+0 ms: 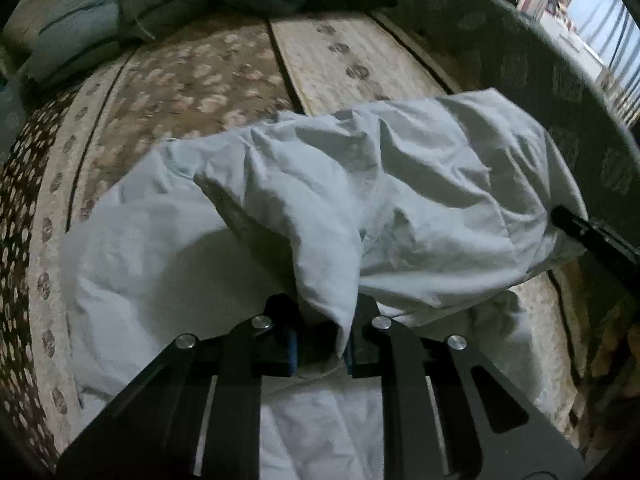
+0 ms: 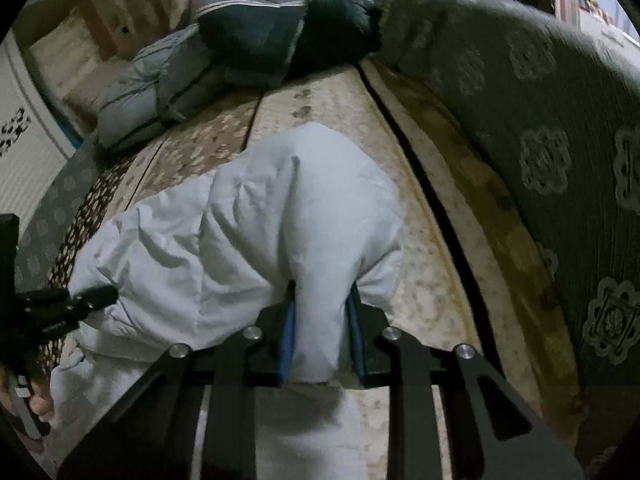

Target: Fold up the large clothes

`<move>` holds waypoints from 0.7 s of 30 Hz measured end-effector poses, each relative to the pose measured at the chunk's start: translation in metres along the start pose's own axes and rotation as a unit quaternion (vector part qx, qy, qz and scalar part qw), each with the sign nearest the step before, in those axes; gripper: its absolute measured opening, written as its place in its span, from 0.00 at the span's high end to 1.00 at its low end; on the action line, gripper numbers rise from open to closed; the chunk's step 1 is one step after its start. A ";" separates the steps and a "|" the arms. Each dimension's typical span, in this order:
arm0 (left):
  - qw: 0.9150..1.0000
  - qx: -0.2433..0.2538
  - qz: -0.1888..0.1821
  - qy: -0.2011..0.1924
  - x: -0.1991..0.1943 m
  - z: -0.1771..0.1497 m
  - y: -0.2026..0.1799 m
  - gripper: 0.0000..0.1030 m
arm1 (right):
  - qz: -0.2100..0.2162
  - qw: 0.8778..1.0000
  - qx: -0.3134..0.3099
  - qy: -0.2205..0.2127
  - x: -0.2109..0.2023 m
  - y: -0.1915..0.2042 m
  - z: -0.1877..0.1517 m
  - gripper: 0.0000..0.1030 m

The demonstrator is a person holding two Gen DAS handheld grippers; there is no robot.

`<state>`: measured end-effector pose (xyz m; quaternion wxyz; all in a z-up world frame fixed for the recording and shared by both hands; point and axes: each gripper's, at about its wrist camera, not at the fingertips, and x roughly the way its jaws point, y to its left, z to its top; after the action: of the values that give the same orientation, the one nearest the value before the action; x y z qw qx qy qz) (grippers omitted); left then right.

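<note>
A large white padded garment (image 1: 420,184) lies rumpled on a brown flower-patterned cushion seat (image 1: 180,92). My left gripper (image 1: 323,344) is shut on a thin raised fold of it, which hangs down between the blue pads. My right gripper (image 2: 322,336) is shut on a thick puffy bulge of the same white garment (image 2: 248,232), the pads pressing into both sides. The right gripper's tip (image 1: 588,232) shows at the cloth's right edge in the left wrist view. In the right wrist view the left gripper (image 2: 80,304) sits at the cloth's left edge.
A grey-blue padded jacket (image 2: 152,96) and a dark one (image 2: 288,28) lie piled at the far end of the seat. A green patterned backrest (image 2: 540,140) runs along the right. A hand (image 2: 38,396) holds the left gripper. A wooden floor (image 2: 72,56) shows far left.
</note>
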<state>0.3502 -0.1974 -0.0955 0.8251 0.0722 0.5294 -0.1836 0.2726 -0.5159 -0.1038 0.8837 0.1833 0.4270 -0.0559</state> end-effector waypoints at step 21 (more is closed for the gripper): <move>0.993 -0.110 0.032 0.014 -0.016 -0.067 0.193 0.86 | 0.006 0.989 -0.130 0.068 0.074 0.207 -0.033 0.80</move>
<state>0.3607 0.0051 -0.1247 0.8260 0.0001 0.5553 -0.0965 0.3475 -0.3071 -0.1229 0.8693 0.0723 0.4886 0.0179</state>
